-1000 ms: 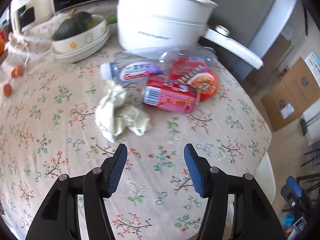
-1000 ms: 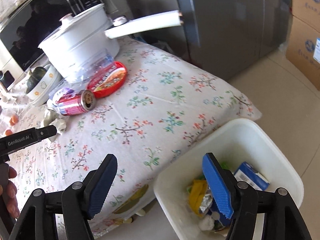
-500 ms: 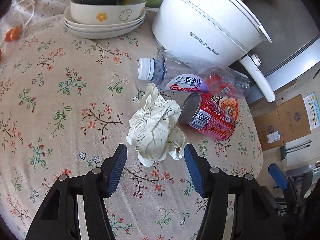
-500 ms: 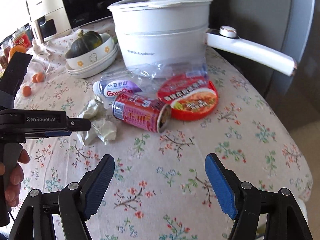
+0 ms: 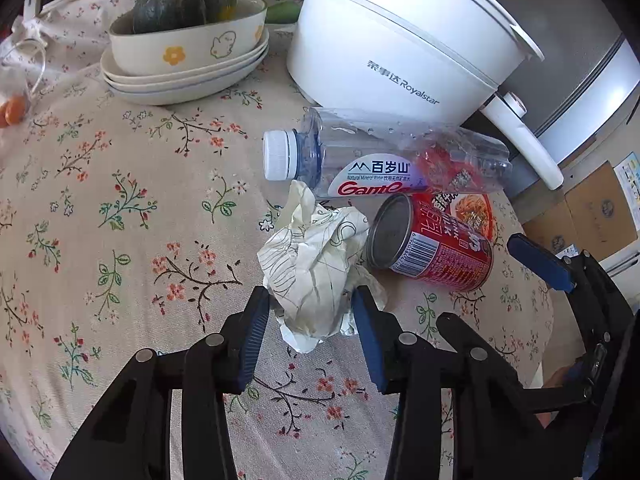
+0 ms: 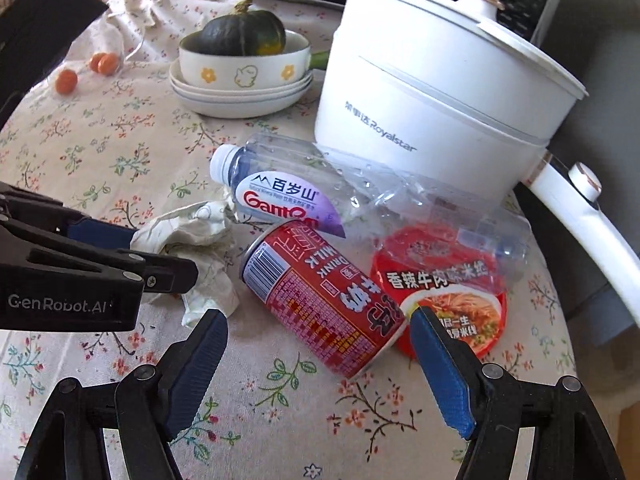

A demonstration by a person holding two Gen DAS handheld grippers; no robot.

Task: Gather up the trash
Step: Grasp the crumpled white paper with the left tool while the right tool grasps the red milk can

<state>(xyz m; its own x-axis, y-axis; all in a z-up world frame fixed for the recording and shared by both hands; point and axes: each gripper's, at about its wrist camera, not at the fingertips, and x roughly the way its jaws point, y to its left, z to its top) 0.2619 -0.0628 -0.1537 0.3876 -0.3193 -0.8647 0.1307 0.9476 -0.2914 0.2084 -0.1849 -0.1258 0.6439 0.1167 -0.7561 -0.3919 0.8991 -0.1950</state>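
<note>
A crumpled cream paper (image 5: 316,264) lies on the floral tablecloth (image 5: 120,208). My left gripper (image 5: 310,312) has its jaws partly closed around the paper's near end, pads touching its sides. Beside it lie a red milk-drink can (image 5: 432,248), a clear plastic bottle (image 5: 384,156) and a red noodle-cup lid (image 5: 472,208). In the right wrist view my right gripper (image 6: 316,332) is open, its jaws on either side of the can (image 6: 320,300), close above it. The paper (image 6: 196,236), bottle (image 6: 288,188) and lid (image 6: 444,292) show there too.
A white electric pot (image 5: 400,40) with a long handle stands behind the trash. A bowl holding a dark squash (image 5: 184,32) sits on stacked plates at the back left. Small orange fruits (image 6: 66,80) lie far left. The table edge drops off on the right.
My left gripper moved forward onto the paper and narrowed around it. My right gripper swung from the bin to the table and came in low over the can.
</note>
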